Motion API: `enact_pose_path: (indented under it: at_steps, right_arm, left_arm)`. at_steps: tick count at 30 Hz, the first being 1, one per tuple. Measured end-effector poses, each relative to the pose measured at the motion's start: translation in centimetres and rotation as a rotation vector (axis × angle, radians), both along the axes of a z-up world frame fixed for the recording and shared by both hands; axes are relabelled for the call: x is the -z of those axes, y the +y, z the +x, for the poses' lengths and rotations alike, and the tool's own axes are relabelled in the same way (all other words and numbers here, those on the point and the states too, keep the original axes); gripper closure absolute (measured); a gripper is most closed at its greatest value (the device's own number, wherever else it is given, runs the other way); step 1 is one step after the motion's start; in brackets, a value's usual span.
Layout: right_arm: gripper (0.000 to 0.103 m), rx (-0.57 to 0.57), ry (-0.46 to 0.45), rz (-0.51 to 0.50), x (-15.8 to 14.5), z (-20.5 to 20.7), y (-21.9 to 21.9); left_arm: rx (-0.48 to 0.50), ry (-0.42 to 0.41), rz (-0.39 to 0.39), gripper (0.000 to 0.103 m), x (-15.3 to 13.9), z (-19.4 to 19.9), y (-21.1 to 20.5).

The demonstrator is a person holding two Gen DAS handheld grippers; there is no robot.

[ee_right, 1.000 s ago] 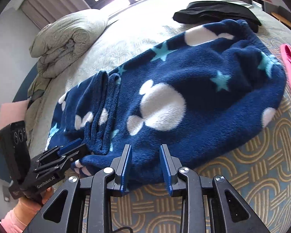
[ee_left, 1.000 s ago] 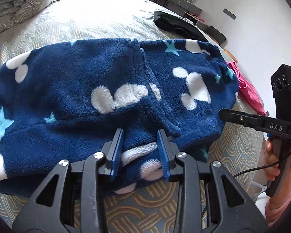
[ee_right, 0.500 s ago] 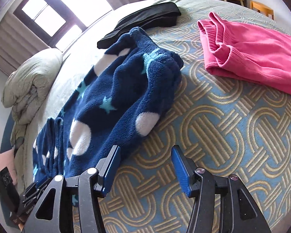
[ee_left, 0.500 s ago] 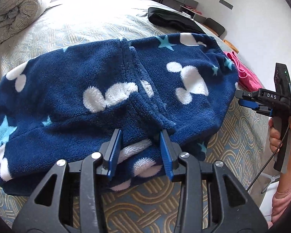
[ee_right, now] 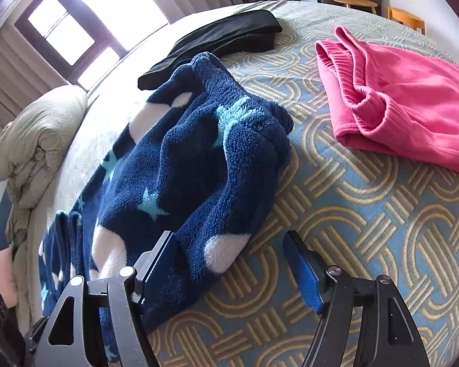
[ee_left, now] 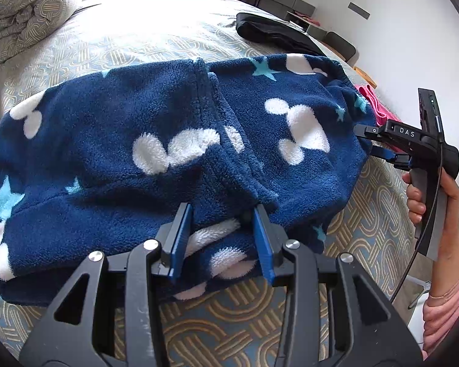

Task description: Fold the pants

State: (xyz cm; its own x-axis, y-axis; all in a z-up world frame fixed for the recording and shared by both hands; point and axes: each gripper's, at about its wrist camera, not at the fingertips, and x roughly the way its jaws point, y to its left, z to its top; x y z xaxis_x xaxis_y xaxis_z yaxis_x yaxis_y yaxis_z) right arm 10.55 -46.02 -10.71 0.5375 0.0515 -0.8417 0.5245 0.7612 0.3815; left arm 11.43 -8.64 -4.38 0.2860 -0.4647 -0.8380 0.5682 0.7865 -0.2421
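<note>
The navy fleece pants [ee_left: 168, 153] with white shapes and light blue stars lie folded across the patterned bed. My left gripper [ee_left: 222, 238] is open, its blue fingers on either side of the folded near edge at the middle seam. My right gripper [ee_right: 232, 263] is open wide at the right end of the pants [ee_right: 192, 168], its left finger against the fleece and the other over bare bedspread. The right gripper also shows in the left wrist view [ee_left: 379, 143] at the right end of the pants.
A pink garment [ee_right: 397, 104] lies on the bed right of the pants. A black folded garment [ee_right: 217, 39] lies behind them. A rolled duvet [ee_right: 36, 140] sits at the far left. The patterned bedspread [ee_right: 367, 214] shows in front. Chairs and a low shelf stand by the wall.
My right gripper left the near edge, swung round to the right end of the pants and opened wider. My left gripper stayed at the middle seam.
</note>
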Motion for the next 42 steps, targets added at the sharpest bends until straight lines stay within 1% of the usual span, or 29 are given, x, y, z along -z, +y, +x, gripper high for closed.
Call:
enact_pose_path:
  at_steps: [2, 5, 9, 12, 14, 17, 18, 19, 20, 21, 22, 23, 25, 26, 29, 32, 34, 37, 40, 42]
  right_arm:
    - [0.025, 0.007, -0.012, 0.016, 0.2, 0.3, -0.1]
    - [0.024, 0.019, -0.044, 0.053, 0.5, 0.7, -0.6]
    - [0.024, 0.06, -0.093, 0.156, 0.8, 1.5, -2.5]
    - [0.024, 0.084, -0.111, 0.207, 1.2, 2.3, -3.5]
    - [0.024, 0.092, -0.115, 0.216, 1.3, 2.6, -3.9]
    - [0.023, 0.081, -0.106, 0.202, 1.2, 3.3, -3.7]
    - [0.023, 0.073, -0.1, 0.19, 1.1, 3.5, -3.6]
    - [0.029, 0.067, -0.096, 0.179, 1.0, 3.6, -3.4]
    - [0.044, 0.062, -0.091, 0.166, 0.8, 3.7, -3.3]
    - [0.055, 0.055, -0.081, 0.157, 0.7, 3.8, -3.2]
    - [0.072, 0.048, -0.066, 0.149, 0.7, 3.9, -3.1]
    - [0.078, 0.047, -0.056, 0.141, 0.6, 3.9, -3.1]
    - [0.082, 0.036, -0.067, 0.123, -0.1, 3.8, -2.9]
    - [0.083, 0.025, -0.073, 0.098, -0.7, 3.9, -2.5]
    - [0.084, -0.024, -0.094, -0.013, -3.1, 4.2, -0.8]
    - [0.085, -0.1, -0.135, -0.127, -5.9, 4.8, 2.0]
    - [0.086, -0.171, -0.17, -0.197, -7.8, 5.4, 4.4]
    - [0.087, -0.289, -0.217, -0.272, -10.0, 6.0, 8.9]
    - [0.087, -0.436, -0.27, -0.324, -11.6, 6.1, 14.7]
    - [0.087, -0.548, -0.314, -0.35, -12.0, 5.8, 19.0]
  left_arm:
    - [-0.001, 0.005, 0.003, 0.06, 0.0, 0.1, 0.0]
    - [-0.004, 0.01, 0.015, 0.06, 0.0, 0.2, -0.2]
    - [-0.024, 0.007, 0.018, 0.06, 0.0, 0.1, -0.2]
    - [-0.044, 0.002, 0.017, 0.06, 0.1, -0.1, -0.2]
    - [-0.053, 0.001, 0.019, 0.06, 0.0, -0.2, -0.3]
    - [-0.057, 0.002, 0.023, 0.06, 0.0, -0.1, -0.4]
    - [-0.059, 0.003, 0.024, 0.06, 0.0, -0.2, -0.4]
    - [-0.059, 0.003, 0.024, 0.06, -0.1, -0.2, -0.4]
    - [-0.059, 0.005, 0.022, 0.06, -0.1, -0.2, -0.4]
    - [-0.06, 0.005, 0.021, 0.06, -0.2, -0.2, -0.4]
    - [-0.059, 0.004, 0.02, 0.06, -0.2, -0.3, -0.4]
    - [-0.058, 0.004, 0.02, 0.06, -0.2, -0.3, -0.4]
    - [-0.056, 0.005, 0.017, 0.06, -0.2, -0.3, -0.4]
    - [-0.057, 0.009, 0.012, 0.06, -0.2, -0.2, -0.3]
    - [-0.066, 0.03, -0.018, 0.06, -0.2, 0.1, 0.1]
    - [-0.088, 0.068, -0.076, 0.06, -0.3, 0.5, 1.2]
    - [-0.118, 0.094, -0.12, 0.06, -0.4, 0.9, 2.3]
    - [-0.174, 0.109, -0.177, 0.06, -0.9, 1.3, 4.9]
    - [-0.246, 0.114, -0.234, 0.06, -1.3, 1.8, 8.7]
    - [-0.309, 0.135, -0.272, 0.059, -1.2, 2.3, 11.5]
